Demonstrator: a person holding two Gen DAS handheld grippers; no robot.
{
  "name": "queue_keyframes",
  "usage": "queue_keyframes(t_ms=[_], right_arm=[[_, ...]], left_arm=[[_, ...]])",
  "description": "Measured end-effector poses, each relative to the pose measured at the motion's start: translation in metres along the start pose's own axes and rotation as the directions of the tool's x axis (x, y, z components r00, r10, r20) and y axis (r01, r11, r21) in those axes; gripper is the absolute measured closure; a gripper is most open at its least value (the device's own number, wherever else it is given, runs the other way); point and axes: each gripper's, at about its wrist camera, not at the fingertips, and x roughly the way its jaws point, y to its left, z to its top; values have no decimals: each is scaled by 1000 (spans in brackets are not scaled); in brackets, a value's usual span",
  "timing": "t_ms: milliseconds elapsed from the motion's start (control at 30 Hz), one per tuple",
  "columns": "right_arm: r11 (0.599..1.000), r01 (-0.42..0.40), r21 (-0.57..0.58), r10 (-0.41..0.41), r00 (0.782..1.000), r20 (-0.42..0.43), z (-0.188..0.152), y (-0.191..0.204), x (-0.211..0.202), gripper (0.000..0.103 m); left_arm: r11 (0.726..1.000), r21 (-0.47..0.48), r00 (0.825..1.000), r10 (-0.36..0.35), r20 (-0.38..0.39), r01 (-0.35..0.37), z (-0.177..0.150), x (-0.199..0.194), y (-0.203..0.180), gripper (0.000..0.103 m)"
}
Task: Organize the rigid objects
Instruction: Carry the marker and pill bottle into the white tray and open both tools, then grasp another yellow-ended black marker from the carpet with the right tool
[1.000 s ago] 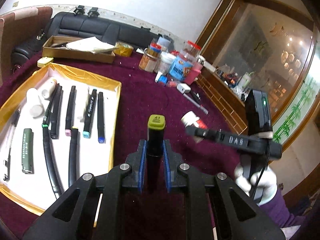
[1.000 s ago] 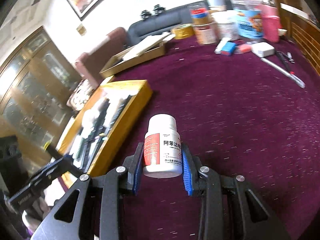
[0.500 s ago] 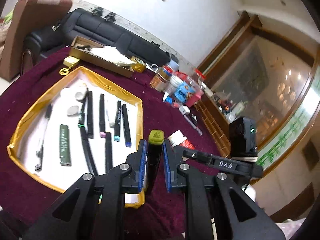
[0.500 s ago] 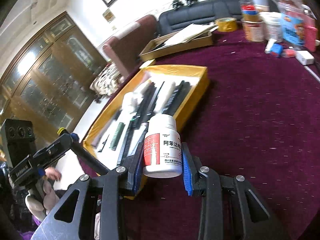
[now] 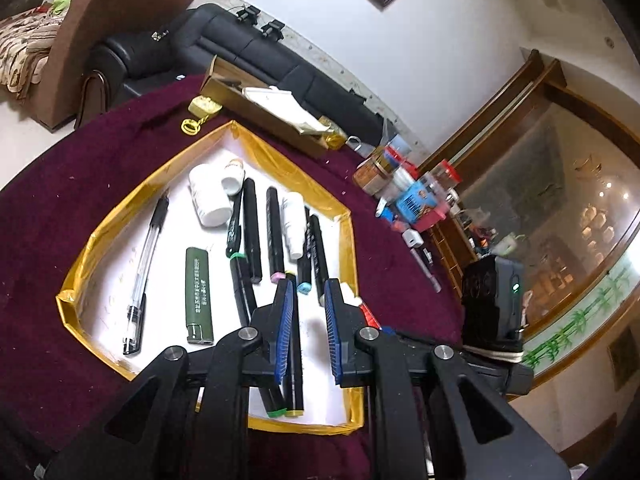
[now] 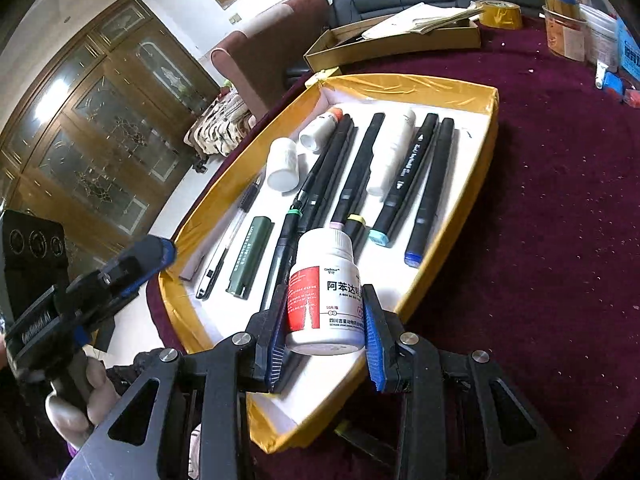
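Note:
A gold-rimmed tray (image 5: 347,236) (image 6: 490,136) with a white floor holds several black markers, white bottles, a clear pen (image 5: 146,268) and a green lighter (image 5: 198,288). My left gripper (image 5: 306,328) is open above the tray's near end; the yellow-capped marker (image 5: 295,360) (image 6: 354,226) lies in the tray under its jaws. My right gripper (image 6: 324,340) is shut on a white pill bottle (image 6: 326,292) with a red label, held over the tray's near edge. The left gripper also shows at the left of the right wrist view (image 6: 132,264).
The table has a maroon cloth (image 6: 560,240). A brown cardboard box with papers (image 6: 400,36) stands beyond the tray. Jars and small boxes (image 5: 408,196) crowd the far right. A pen (image 5: 426,274) and a white adapter (image 5: 412,238) lie right of the tray.
My left gripper moved over the tray, opened and let the yellow-capped marker down among the others. My right gripper carried the pill bottle left, over the tray's edge.

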Motion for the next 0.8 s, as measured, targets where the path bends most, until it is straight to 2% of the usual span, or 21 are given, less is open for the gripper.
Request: queue_keyframes(t_ms=[200, 300, 333, 367, 533, 633, 733, 800], right_arm=[[994, 91, -68, -91, 996, -1, 2, 13, 6, 72], [990, 112, -83, -112, 994, 0, 2, 17, 6, 70], [990, 113, -85, -113, 994, 4, 1, 16, 3, 66], [990, 113, -86, -113, 994, 11, 1, 16, 0, 64], [992, 79, -101, -75, 996, 46, -3, 2, -35, 62], [972, 87, -216, -91, 996, -12, -23, -6, -52, 62], [946, 88, -311, -125, 987, -100, -51, -13, -58, 61], [923, 108, -368, -166, 978, -128, -69, -15, -58, 62]], left_arm=[[999, 12, 999, 51, -11, -51, -4, 7, 3, 87], [995, 34, 996, 94, -1, -94, -5, 6, 1, 68], [993, 41, 994, 106, 4, -106, -4, 6, 0, 57], [992, 48, 993, 119, 10, -119, -5, 5, -1, 50], [987, 65, 989, 148, 16, -149, -4, 4, -2, 49], [986, 60, 988, 153, 17, -154, -5, 2, 1, 49], [986, 54, 988, 157, 12, -157, -5, 4, 2, 48], [987, 54, 988, 152, 4, -152, -6, 8, 0, 48]])
